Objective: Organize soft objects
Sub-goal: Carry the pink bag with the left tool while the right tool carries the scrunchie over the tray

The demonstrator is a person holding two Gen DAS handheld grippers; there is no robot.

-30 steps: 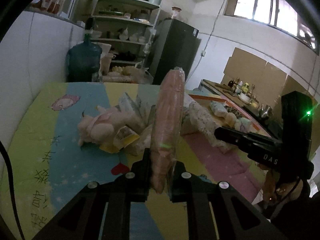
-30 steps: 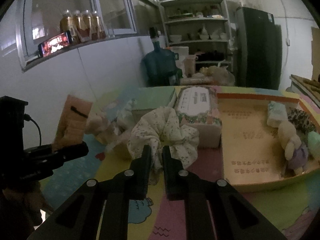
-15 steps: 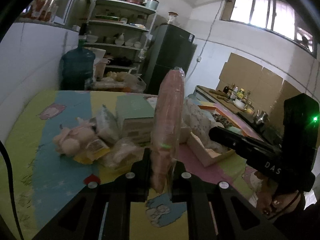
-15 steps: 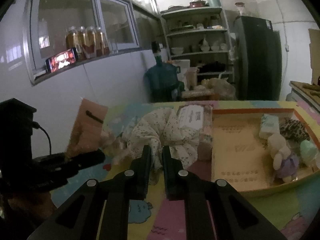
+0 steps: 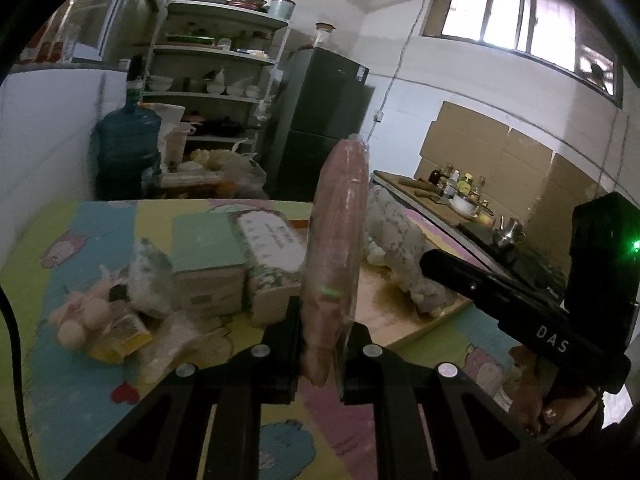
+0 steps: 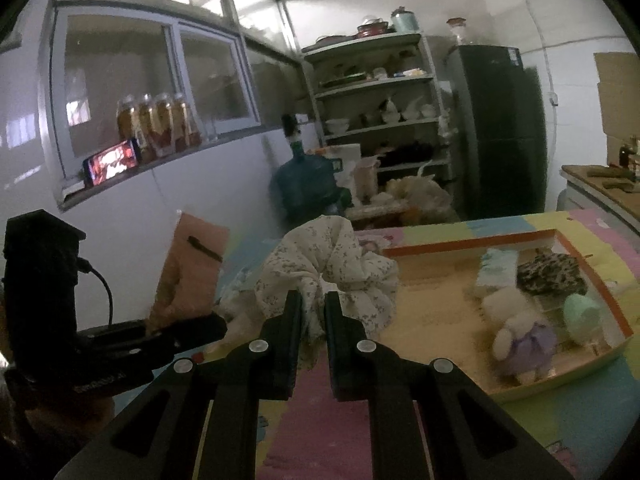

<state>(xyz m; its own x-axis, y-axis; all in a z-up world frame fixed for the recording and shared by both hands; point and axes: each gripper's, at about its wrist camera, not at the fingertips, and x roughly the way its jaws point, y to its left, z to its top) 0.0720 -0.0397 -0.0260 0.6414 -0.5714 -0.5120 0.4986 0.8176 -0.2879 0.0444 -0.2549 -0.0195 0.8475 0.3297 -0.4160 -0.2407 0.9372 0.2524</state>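
Note:
My left gripper [image 5: 322,320] is shut on a flat pink packaged cloth [image 5: 338,240] held upright above the mat. It also shows in the right wrist view [image 6: 188,268]. My right gripper [image 6: 313,304] is shut on a white floral fabric bundle [image 6: 328,264], lifted beside the orange-rimmed cardboard tray [image 6: 472,240]. That bundle shows in the left wrist view [image 5: 404,256] over the tray [image 5: 400,320]. The tray holds a plush bunny [image 6: 520,332], a leopard-print pouch [image 6: 548,274], a mint item [image 6: 582,312] and a pale pack [image 6: 496,272].
On the colourful play mat [image 5: 72,392] lie a pink plush toy [image 5: 84,316], plastic-wrapped bags [image 5: 150,276], a green-topped box [image 5: 208,264] and a floral tissue pack [image 5: 272,256]. A water jug [image 5: 126,152], shelves [image 5: 216,92] and a fridge [image 5: 324,128] stand behind.
Both grippers have swung right with their loads. The fabric bundle now hangs nearer the tray, and the pile on the mat has slid left in the left wrist view.

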